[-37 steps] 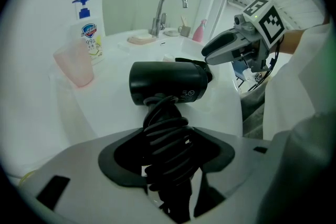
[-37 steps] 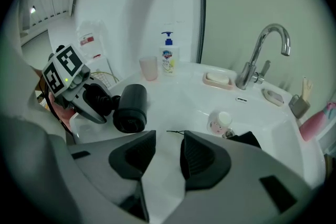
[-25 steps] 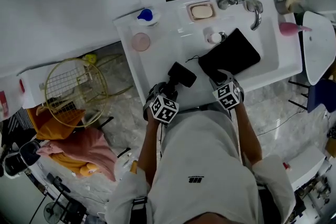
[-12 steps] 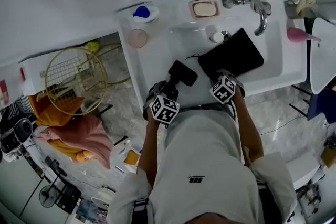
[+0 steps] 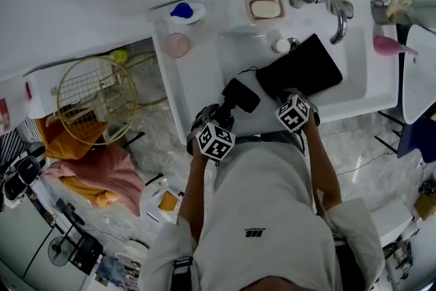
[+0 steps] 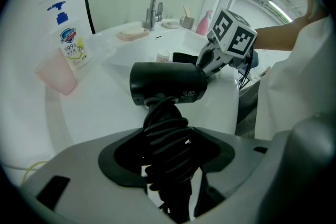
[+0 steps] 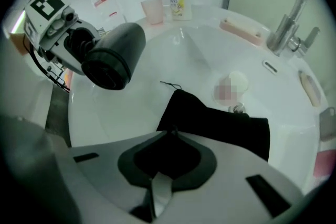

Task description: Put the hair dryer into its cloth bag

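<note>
**Dryer gripped at the sink's edge, bag pinched in the basin**

In the head view a person stands at a white sink (image 5: pixel 361 88) that fills the upper middle and upper right of the frame. The left tool (image 6: pixel 167 157) is clenched on the hair dryer (image 5: pixel 237 96). In the left gripper view its 2 jaws press from either side on the handle, which has the black cord wound round it, and the barrel lies crosswise above them. In the head view the dryer sits just left of centre, over the near left part of the sink.

The cloth bag (image 5: pixel 300 71), black and flat, lies in the basin to the right of the dryer, and the 2 do not touch. The dryer is outside the bag. One corner of the bag lies near the white drain plug (image 5: pixel 281 46), and a thin drawstring (image 7: pixel 169 84) trails from its left corner.

The right tool (image 7: pixel 172 132) has just been closing its jaws. In the right gripper view the tips meet on the near edge of the black cloth at lower centre, so it now grasps the bag.

Along the sink's far rim, at the top of the head view, stand a faucet (image 5: pixel 327 3) and a soap dish (image 5: pixel 264 9). On the rim at upper left are a pink cup (image 5: pixel 177 46) and a pump bottle (image 5: pixel 182 10) with a blue top. At the left of the frame a wire basket (image 5: pixel 95 99) stands on the floor.
</note>
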